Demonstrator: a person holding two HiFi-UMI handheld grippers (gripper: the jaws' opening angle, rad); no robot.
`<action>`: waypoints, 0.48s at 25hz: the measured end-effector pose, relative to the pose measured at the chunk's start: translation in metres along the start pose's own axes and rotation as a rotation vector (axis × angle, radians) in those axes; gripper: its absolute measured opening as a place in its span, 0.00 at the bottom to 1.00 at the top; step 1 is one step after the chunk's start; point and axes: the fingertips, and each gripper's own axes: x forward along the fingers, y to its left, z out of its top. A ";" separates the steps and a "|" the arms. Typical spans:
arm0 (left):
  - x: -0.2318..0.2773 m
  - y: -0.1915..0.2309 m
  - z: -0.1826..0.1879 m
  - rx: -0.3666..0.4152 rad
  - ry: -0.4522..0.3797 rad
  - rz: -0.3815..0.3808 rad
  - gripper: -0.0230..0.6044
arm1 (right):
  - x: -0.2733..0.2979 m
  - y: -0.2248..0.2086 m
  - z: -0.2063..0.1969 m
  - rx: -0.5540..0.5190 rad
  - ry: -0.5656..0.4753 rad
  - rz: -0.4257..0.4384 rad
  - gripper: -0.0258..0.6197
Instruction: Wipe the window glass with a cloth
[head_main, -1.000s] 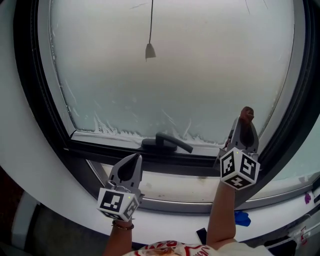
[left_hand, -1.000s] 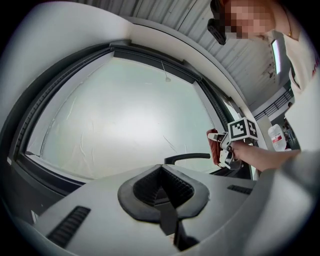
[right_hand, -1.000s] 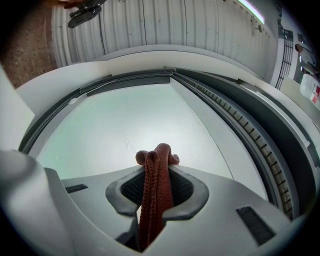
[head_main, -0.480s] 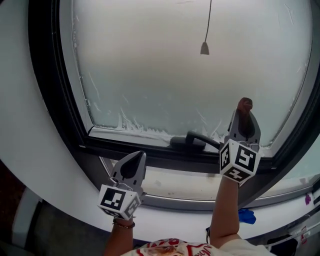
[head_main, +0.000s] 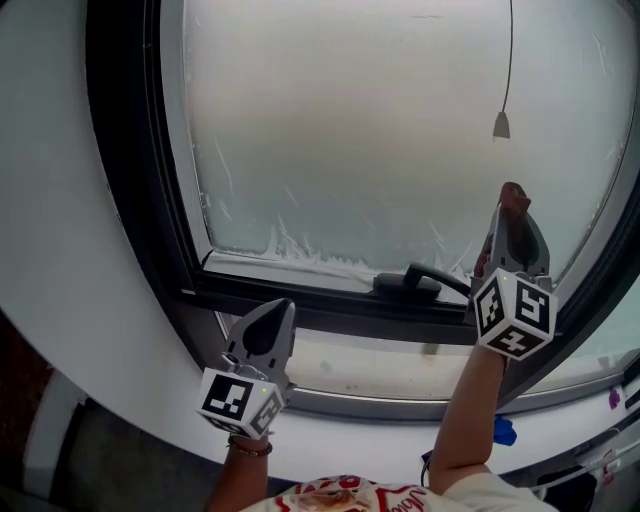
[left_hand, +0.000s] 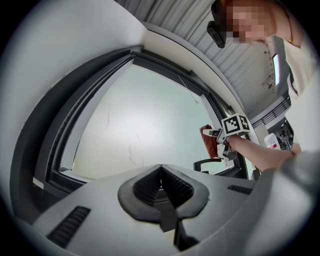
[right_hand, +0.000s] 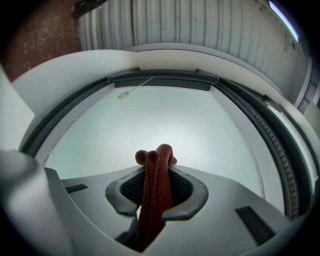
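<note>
The frosted window glass (head_main: 400, 130) fills the upper head view inside a dark frame (head_main: 130, 200). My right gripper (head_main: 514, 205) is shut on a folded reddish-brown cloth (right_hand: 154, 192), whose tip (head_main: 514, 196) pokes past the jaws close to the lower right of the pane. In the right gripper view the glass (right_hand: 165, 125) lies straight ahead. My left gripper (head_main: 268, 322) hangs lower, in front of the bottom frame rail, jaws shut with nothing between them (left_hand: 161, 172). The left gripper view shows the right gripper and cloth (left_hand: 209, 141) off to its right.
A dark window handle (head_main: 420, 283) lies on the lower frame rail beside the right gripper. A blind cord with a small weight (head_main: 501, 125) hangs before the glass above that gripper. White wall (head_main: 60, 250) curves round the left; a blue object (head_main: 505, 431) sits low right.
The head view has swung left, so the window drifts right in frame. My right gripper with the cloth has risen a little and shifted right; the left gripper has hardly moved.
</note>
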 end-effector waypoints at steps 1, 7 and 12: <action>-0.002 0.002 0.000 0.001 0.000 -0.004 0.07 | -0.001 0.006 0.006 0.053 -0.014 0.020 0.18; -0.020 0.018 0.008 0.012 -0.006 0.003 0.07 | 0.005 0.046 -0.008 0.062 0.017 0.036 0.18; -0.042 0.037 0.014 0.032 0.002 0.038 0.07 | 0.009 0.091 -0.008 0.084 -0.003 0.073 0.18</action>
